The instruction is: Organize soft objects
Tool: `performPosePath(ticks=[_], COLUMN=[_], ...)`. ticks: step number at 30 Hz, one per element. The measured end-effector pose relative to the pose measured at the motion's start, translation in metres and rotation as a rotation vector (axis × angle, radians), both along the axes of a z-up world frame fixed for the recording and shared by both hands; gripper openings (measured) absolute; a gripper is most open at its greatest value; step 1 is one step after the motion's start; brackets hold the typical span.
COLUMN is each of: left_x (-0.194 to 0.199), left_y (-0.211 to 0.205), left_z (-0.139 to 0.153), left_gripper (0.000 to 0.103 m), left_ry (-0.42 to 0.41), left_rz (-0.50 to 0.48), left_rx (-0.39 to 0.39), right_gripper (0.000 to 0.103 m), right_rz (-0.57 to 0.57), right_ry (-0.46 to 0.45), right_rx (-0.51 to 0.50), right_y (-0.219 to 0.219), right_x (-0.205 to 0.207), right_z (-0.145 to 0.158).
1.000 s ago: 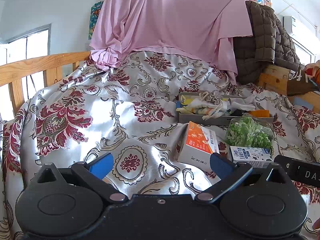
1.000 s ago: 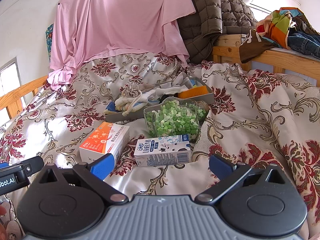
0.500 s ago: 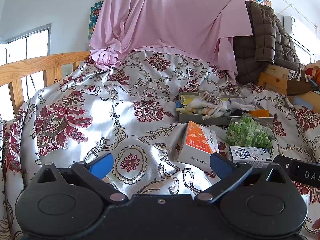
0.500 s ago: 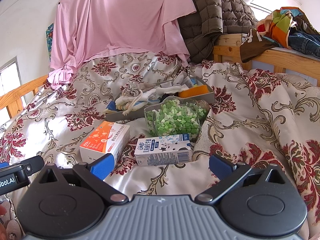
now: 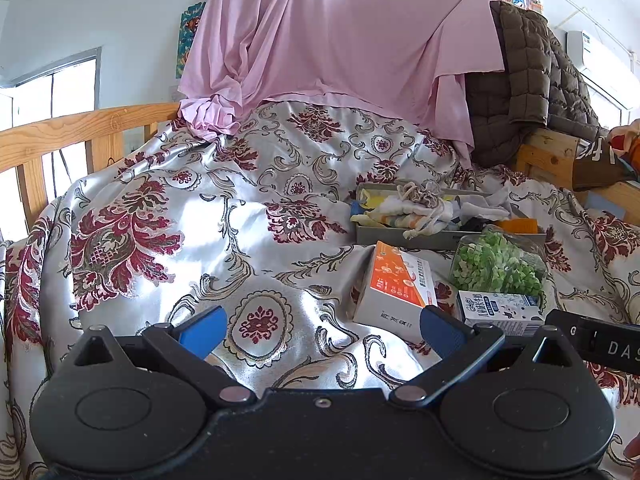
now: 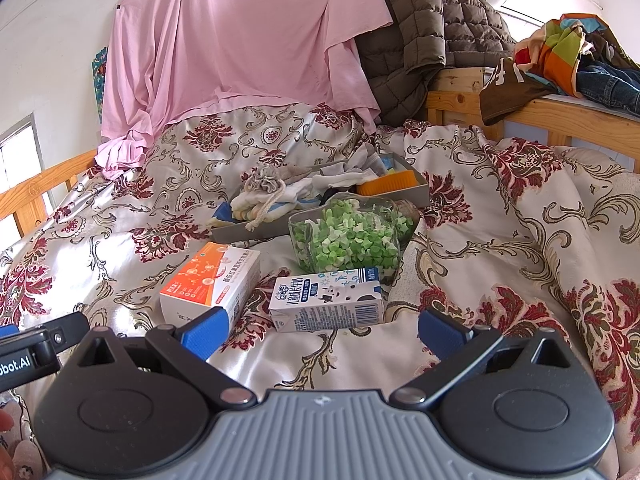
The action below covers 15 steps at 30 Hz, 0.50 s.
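Left gripper (image 5: 320,330) and right gripper (image 6: 322,330) above bed (image 6: 520,248), jaws spread wide, holding nothing. Grey tray (image 6: 416,190) of soft cloths (image 6: 340,180) mid-bed. Just in front: jar (image 6: 348,236) of green bits, milk carton (image 6: 326,300) touching it, orange box (image 6: 210,276) left of carton.

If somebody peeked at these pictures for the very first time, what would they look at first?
Probably the clear container of bright green bits, lying on the shiny flowered bedspread in the middle of the bed. Just in front of it lie an orange-and-white box and a small milk carton, and a big pink sheet hangs behind.
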State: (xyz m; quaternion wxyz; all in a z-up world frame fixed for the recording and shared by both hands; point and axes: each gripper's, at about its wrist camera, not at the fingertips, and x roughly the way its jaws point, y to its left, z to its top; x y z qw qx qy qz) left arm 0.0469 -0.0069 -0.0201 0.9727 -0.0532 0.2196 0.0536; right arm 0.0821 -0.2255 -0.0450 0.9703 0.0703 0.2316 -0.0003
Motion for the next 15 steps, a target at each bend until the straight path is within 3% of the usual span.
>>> performPosePath(ticks=[15], left_x=[-0.0002], left_y=[-0.0007], left_z=[-0.0023], left_gripper=[0.102], left_ry=[0.009], left_rz=[-0.007], left_rx=[0.0], right_gripper=[0.103], right_rz=[0.0], right_ry=[0.0], right_rx=[-0.001], right_y=[0.0002], right_x=[0.0001], right_z=[0.0001])
